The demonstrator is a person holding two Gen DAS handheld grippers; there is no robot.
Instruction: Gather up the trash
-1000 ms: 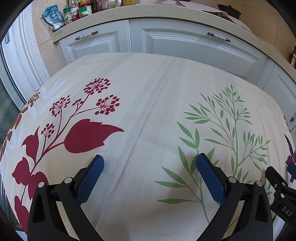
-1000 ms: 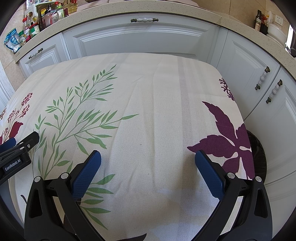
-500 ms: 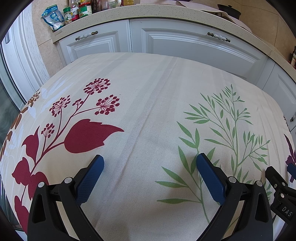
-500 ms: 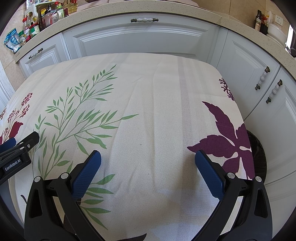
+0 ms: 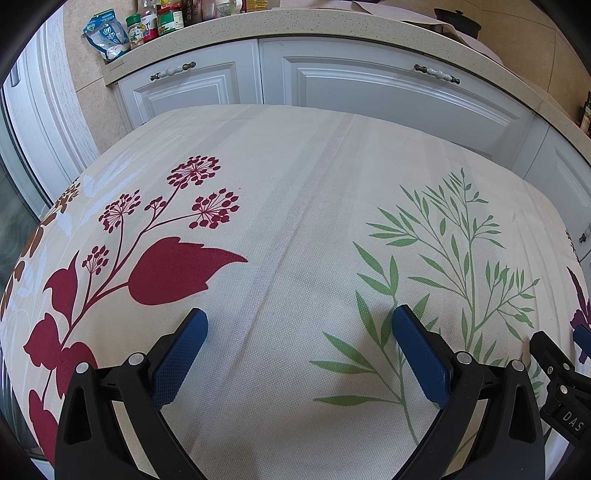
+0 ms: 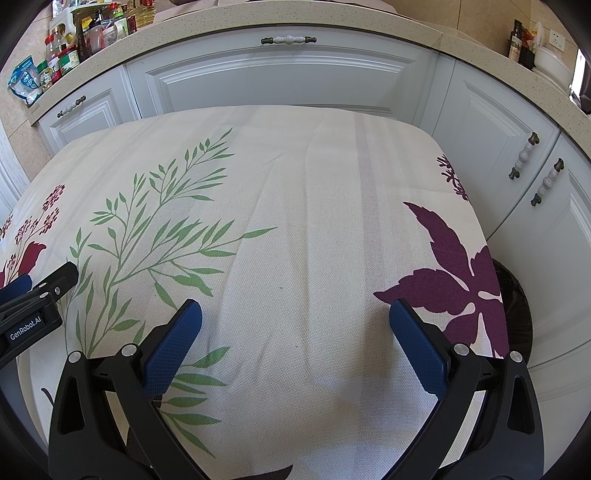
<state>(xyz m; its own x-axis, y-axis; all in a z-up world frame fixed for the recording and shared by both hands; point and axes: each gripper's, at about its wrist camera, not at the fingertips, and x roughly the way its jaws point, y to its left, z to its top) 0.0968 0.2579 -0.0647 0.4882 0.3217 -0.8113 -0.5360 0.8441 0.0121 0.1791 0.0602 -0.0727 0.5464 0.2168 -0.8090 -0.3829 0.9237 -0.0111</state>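
L gripper (image 5: 299, 321) & R gripper (image 6: 295, 314) unmoved, jaws still wide, tablecloth (image 6: 314, 206) same

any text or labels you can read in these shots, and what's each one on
"GenRobot.AI": on the left gripper, seen from the right wrist.
"DAS": on the right gripper, seen from the left wrist; cut off at the edge.
Jars and blue packet on the counter: labels too small to read.

A home kitchen — white panelled cabinet doors (image 6: 280, 81) with ceramic-and-brass handles (image 6: 288, 40) run under a speckled stone worktop (image 5: 332, 31). Jars and a packet (image 5: 107, 35) crowd the worktop's left end, bottles (image 6: 519, 40) its right corner — and a floral tablecloth (image 5: 314, 221) covers a table.
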